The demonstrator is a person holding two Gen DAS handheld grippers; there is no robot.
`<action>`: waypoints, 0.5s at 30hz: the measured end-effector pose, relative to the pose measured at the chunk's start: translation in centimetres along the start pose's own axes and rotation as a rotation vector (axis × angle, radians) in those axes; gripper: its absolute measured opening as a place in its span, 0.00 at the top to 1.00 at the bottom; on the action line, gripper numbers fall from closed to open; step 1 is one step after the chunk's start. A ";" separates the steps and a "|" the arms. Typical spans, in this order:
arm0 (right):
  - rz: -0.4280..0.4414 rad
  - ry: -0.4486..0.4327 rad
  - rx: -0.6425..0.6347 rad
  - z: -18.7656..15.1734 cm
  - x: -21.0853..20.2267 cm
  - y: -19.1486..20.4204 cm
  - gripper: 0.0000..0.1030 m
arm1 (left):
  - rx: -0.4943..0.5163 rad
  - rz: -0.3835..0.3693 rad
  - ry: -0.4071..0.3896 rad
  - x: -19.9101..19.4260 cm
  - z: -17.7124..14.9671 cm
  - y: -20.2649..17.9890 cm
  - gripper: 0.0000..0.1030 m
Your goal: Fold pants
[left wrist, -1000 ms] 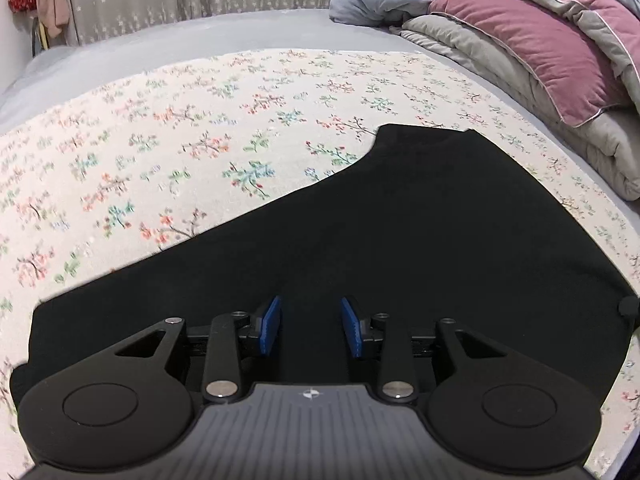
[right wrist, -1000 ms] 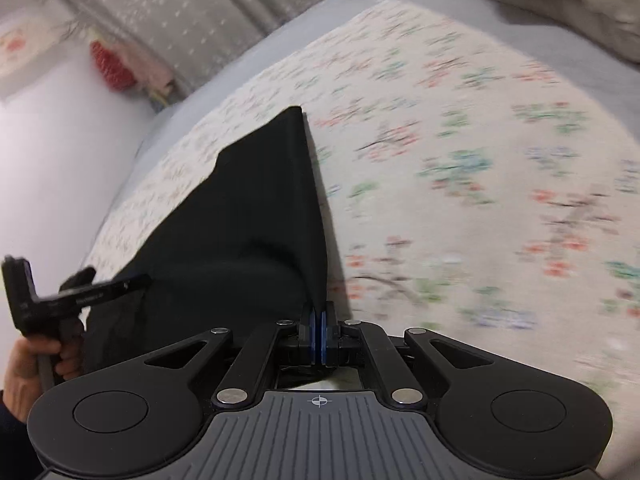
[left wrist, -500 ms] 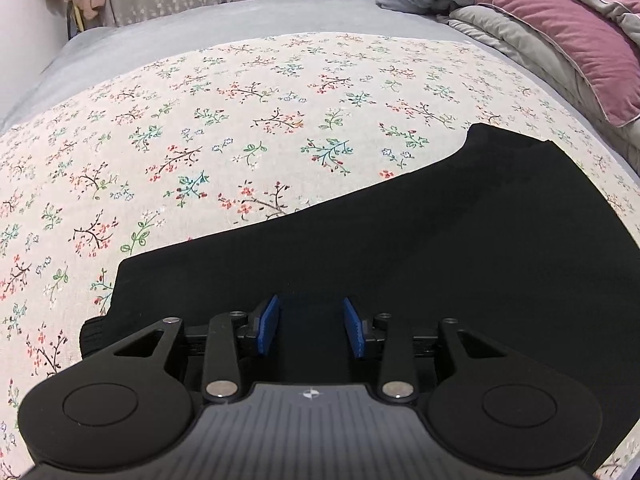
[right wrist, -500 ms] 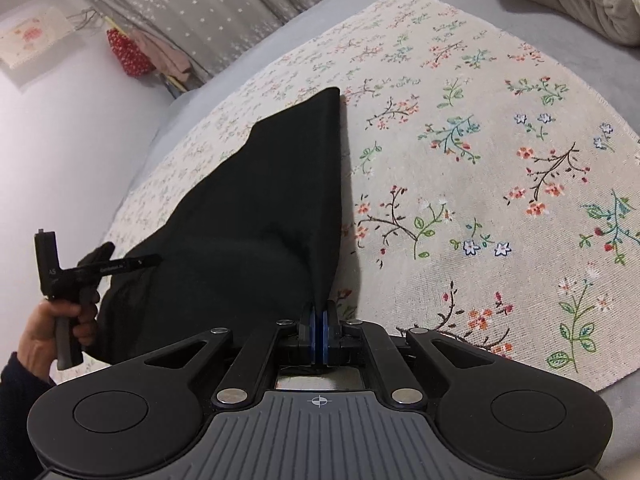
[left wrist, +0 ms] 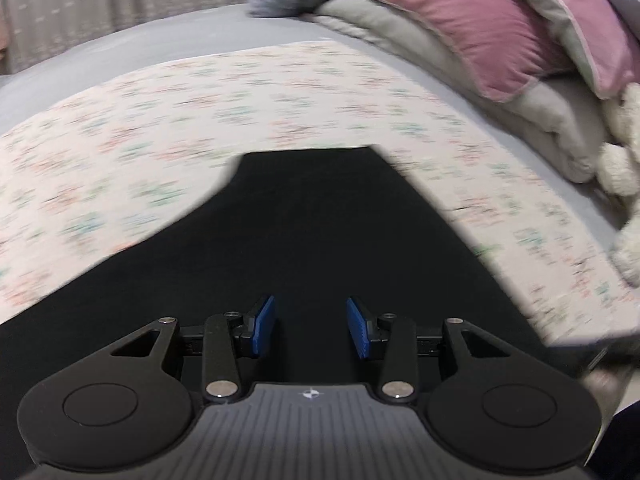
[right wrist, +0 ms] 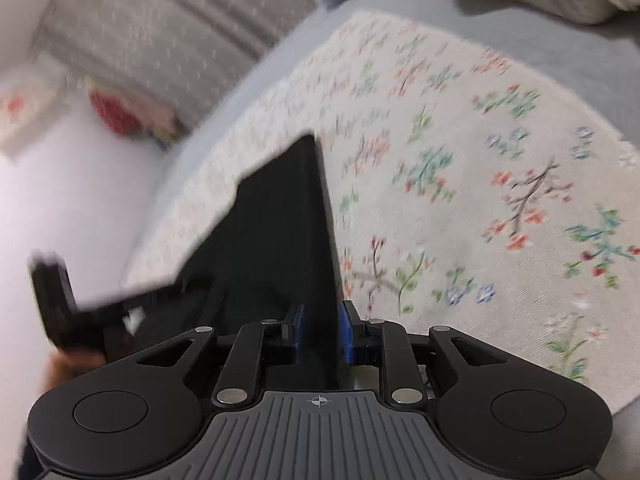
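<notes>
The right gripper (right wrist: 320, 334), which was pinched tight on the near edge of the black pants (right wrist: 276, 236) half a second ago, now has its blue pads (right wrist: 347, 336) spread apart with the fabric edge standing loosely between them. It has let go, or is in the act of letting go; both views are smeared by motion, so whether the cloth touches either pad is hard to say.

The left gripper (left wrist: 311, 332) is as wide open as it was a moment back and holds nothing; it hovers low over the pants (left wrist: 320, 240), with black cloth filling the gap between its fingers. Its view has swung toward the pillows and bedding (left wrist: 480, 40) piled along the far right edge of the bed, and it shows in the right wrist view as a dark blur at the left (right wrist: 64, 312).

The pants lie flat on the floral sheet (left wrist: 120, 128), near the bed's front edge, tapering toward the middle of the bed to a squared-off end. With both tools free of the cloth, this fold looks laid down. The garment appears long enough for another fold, so the next move probably calls for a fresh grip at one end, taken through every layer so the stack carries over together.
</notes>
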State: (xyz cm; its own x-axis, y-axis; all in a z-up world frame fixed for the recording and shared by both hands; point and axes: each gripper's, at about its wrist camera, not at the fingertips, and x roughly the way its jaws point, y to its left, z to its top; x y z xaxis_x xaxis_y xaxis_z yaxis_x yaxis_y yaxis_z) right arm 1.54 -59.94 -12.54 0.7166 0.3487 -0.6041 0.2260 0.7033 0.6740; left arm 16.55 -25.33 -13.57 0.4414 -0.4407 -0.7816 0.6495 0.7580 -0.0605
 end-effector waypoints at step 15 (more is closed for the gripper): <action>0.056 0.040 0.051 -1.4 0.5 -0.1 0.90 | 0.045 0.105 0.137 7.7 7.3 -8.9 0.43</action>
State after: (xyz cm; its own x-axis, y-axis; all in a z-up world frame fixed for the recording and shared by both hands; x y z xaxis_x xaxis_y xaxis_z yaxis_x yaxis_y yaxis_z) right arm 0.93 -58.96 -13.54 0.7026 0.4114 -0.5806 0.2205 0.6499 0.7274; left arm 18.73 -39.00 -14.51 0.4216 -0.2885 -0.8596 0.6328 0.7726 0.0511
